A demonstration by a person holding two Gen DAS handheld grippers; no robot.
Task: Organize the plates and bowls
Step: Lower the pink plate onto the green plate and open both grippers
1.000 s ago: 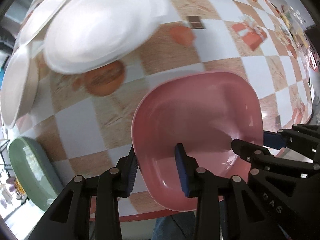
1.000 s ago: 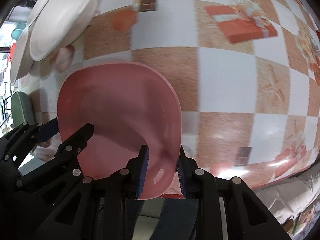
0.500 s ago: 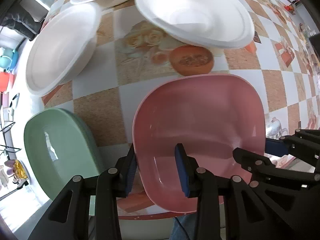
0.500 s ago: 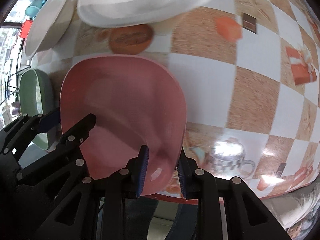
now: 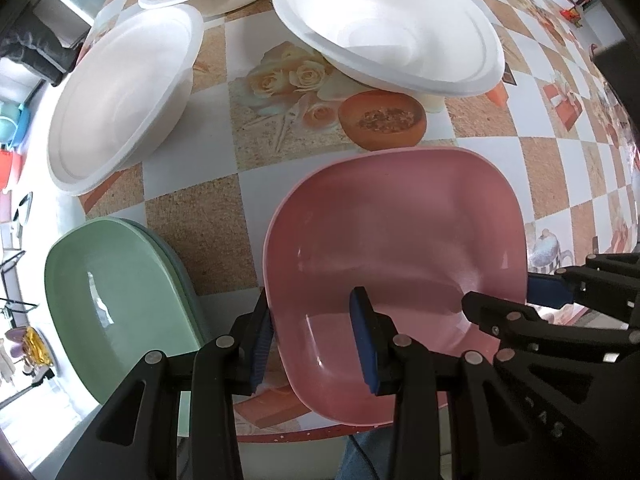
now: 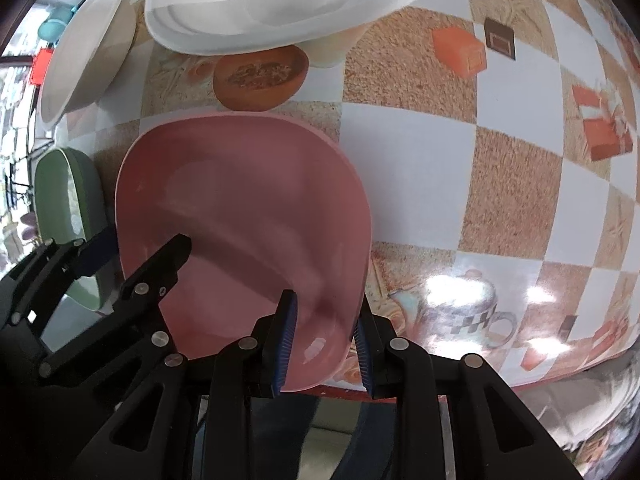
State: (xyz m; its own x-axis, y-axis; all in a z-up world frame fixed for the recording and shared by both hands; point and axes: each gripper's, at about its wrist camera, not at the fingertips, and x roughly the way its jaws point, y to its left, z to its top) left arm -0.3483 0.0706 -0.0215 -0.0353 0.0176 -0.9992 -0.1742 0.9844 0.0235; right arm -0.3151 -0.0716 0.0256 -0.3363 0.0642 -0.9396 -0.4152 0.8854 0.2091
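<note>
I am gripping the pink bowl [image 5: 394, 240] with both grippers: left gripper [image 5: 314, 342] clamping its left rim, right gripper [image 6: 322, 340] clamping its right rim. It is hanging over the near table [image 6: 408, 168] edge, beside the green bowls [image 5: 116, 300]. White bowls [image 5: 388, 24] are lying beyond.

Pink bowl [image 5: 394, 224]; green bowl [image 5: 112, 300] at 9 o'clock; white plates [image 5: 384, 24] at 12; orange-and-white checked tablecloth [image 6: 516, 184].

A checkered table [image 5: 192, 236] carries 3 white bowls [image 5: 120, 96] at the far side and green plates [image 5: 116, 300] near left.
</note>
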